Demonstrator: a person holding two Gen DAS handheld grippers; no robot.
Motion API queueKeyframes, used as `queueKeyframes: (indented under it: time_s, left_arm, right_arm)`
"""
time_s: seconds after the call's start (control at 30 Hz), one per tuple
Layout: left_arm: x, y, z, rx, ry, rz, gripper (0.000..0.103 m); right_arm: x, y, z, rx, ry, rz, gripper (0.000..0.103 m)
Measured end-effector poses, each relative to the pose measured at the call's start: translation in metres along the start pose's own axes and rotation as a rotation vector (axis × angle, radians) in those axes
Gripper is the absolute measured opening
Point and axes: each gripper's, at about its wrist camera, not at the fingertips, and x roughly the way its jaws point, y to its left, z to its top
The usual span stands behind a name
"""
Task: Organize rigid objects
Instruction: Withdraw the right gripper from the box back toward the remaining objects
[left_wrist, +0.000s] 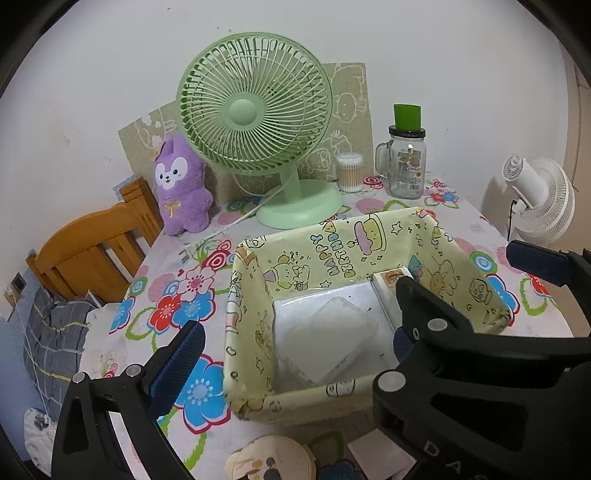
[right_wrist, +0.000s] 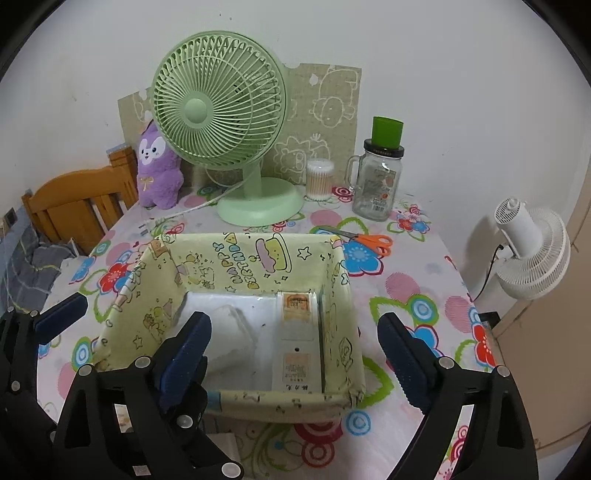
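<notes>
Both grippers, left and right, gape wide and empty over the fabric bin; their low fingers could snag its soft rim beneath them and drag it.

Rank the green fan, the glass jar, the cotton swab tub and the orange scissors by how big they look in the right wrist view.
1. Green fan, clearly the largest.
2. Glass jar.
3. and 4. Cotton swab tub and orange scissors look about alike; the scissors lie nearer the camera and partly behind the fabric basket, so no ranking.
</notes>
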Motion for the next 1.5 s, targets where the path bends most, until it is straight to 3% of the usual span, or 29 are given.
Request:
queueKeyframes:
  time_s: [0.43, 1.5]
  left_arm:
    - [-0.032, 0.001, -0.014, 0.001, -0.023, 0.000, 0.103]
    - [-0.107, -0.007, -0.054, -0.011, -0.085, -0.011, 0.103]
  right_arm:
    - [-0.037, 0.003, -0.015, -0.007, -0.033, -0.023, 0.094]
    - [-0.118, 0.001, -0.060, -0.008, -0.101, 0.013, 0.094]
